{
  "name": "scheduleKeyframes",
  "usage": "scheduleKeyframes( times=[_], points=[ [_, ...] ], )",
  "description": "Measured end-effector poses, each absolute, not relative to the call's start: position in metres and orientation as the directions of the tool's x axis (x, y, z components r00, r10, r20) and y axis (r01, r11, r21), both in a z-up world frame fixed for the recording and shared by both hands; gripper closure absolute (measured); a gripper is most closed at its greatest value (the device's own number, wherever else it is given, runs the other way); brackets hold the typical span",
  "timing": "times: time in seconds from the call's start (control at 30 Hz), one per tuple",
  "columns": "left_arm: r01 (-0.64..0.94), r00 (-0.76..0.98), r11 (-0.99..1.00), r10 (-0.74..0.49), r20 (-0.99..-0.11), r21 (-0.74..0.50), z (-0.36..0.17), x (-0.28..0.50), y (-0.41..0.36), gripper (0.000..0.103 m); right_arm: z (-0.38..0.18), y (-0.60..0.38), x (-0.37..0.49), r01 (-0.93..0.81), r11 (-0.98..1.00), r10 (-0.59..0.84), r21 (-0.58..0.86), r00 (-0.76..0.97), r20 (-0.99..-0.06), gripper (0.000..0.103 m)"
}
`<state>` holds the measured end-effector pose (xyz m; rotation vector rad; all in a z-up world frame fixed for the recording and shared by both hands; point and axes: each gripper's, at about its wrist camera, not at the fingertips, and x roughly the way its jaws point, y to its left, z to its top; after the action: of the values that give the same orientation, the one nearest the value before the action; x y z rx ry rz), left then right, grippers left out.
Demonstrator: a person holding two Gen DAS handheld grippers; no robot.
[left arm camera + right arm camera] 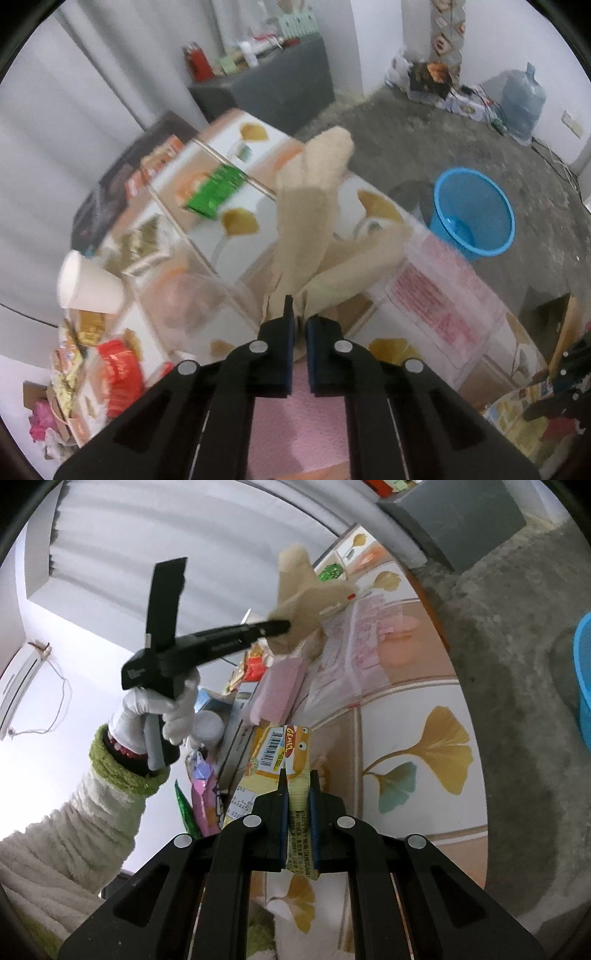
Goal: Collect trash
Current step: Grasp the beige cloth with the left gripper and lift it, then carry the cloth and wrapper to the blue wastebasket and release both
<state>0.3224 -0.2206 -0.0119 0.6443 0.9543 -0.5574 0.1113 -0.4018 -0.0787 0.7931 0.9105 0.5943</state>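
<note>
Left of the blue bin [474,212], left gripper [300,325] pinches beige paper [314,206] upright; right gripper [298,786] clamps a yellow wrapper [291,753], farther off.

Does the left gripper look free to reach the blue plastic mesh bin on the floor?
Probably yes. The left gripper is shut on crumpled beige paper, and the blue plastic mesh bin stands open on the floor past the table edge, with nothing visible between.
</note>
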Motion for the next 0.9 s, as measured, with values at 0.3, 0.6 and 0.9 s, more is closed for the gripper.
scheduleKeyframes(
  times=[0.3,0.6,0.9],
  points=[
    [0.624,0.647,0.715,-0.247,-0.722,0.315,0.082,0.299,-0.216,0.098,-0.038,-0.417,0.076,-0.256,0.537,0.754,0.804,0.573,-0.321,0.095],
    [0.794,0.468,0.588,-0.429,-0.773,0.155,0.094,0.268,-0.326,0.098,-0.025,-0.527,0.032,0.005,0.631,0.452,0.776,0.81,-0.373,0.095],
    [0.893,0.121,0.446,-0.366,-0.923,-0.06,-0.032,0.265,-0.494,0.098,-0.104,-0.624,0.026,0.506,0.511,0.111,0.695,0.763,-0.637,0.095]
  ],
)
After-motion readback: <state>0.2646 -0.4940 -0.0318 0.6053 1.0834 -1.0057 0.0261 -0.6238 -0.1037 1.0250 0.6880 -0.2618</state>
